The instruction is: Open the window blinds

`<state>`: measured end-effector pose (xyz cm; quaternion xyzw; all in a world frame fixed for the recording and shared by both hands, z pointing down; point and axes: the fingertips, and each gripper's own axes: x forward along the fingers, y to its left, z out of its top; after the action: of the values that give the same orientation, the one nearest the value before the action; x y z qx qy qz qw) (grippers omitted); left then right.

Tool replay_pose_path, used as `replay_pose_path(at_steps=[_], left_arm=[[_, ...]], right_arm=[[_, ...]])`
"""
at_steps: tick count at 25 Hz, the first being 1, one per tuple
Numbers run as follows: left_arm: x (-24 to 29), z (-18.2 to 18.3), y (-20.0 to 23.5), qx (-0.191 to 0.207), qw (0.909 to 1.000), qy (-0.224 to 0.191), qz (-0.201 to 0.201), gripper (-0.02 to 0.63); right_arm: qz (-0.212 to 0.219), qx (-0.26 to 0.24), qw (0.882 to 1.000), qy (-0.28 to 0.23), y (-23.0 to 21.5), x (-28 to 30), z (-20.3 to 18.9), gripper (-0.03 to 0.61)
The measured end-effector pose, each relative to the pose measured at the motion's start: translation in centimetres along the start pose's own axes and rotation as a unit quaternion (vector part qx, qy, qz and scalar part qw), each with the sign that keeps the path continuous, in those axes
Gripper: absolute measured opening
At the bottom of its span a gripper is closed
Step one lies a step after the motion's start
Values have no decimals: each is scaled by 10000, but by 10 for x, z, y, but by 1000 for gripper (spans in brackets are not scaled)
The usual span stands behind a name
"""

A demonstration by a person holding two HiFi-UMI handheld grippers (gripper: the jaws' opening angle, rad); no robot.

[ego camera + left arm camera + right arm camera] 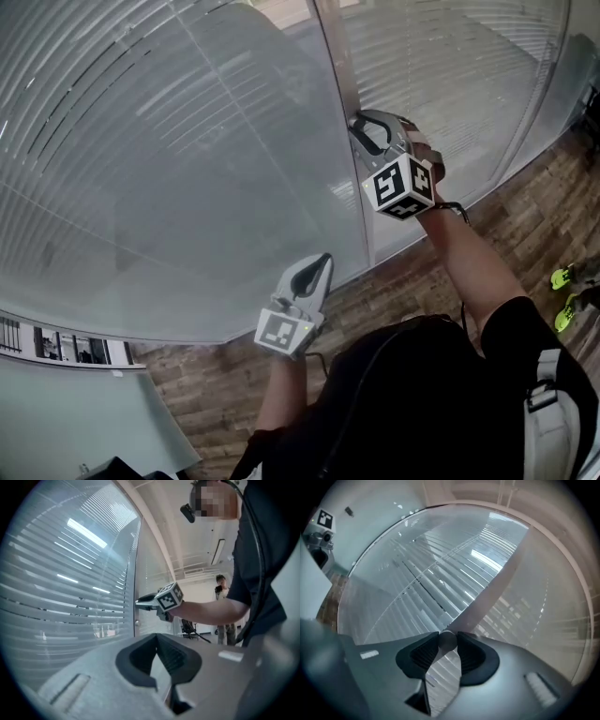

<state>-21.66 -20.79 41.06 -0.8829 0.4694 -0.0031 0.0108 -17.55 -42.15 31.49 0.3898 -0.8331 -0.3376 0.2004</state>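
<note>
Left gripper [323,261], right gripper [360,127]: pale grey shells, black ribbed pads. Each carries white cube [403,185] with black square markers. Person wears black short-sleeved shirt [412,394], black wrist strap [451,207]. Thin black cable [258,545] over chest. Grey shoulder strap [548,417].

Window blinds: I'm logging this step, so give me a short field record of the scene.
Blinds: slats behind glass, narrow gaps showing between some
Knob: small, round, at the frame post between panes
Right hand-held gripper: closed on the knob
Left hand-held gripper: jaws together, empty, held off the glass
Floor: wood planks
</note>
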Motion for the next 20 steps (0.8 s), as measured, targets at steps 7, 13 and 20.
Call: replay_pose_path(at_steps=[7, 13, 20], left_arm=[[-19, 5, 0, 113, 9999, -43, -32, 5], [-32, 0, 2, 97, 9999, 11, -29, 5], [-31, 3, -1, 135, 9999, -81, -61, 5]], right_arm=[[-5, 1799, 9836, -159, -8, 3, -3, 130], [1, 2862, 9579, -247, -10, 4, -13, 130], [57, 3696, 9285, -361, -12, 6, -17, 130]])
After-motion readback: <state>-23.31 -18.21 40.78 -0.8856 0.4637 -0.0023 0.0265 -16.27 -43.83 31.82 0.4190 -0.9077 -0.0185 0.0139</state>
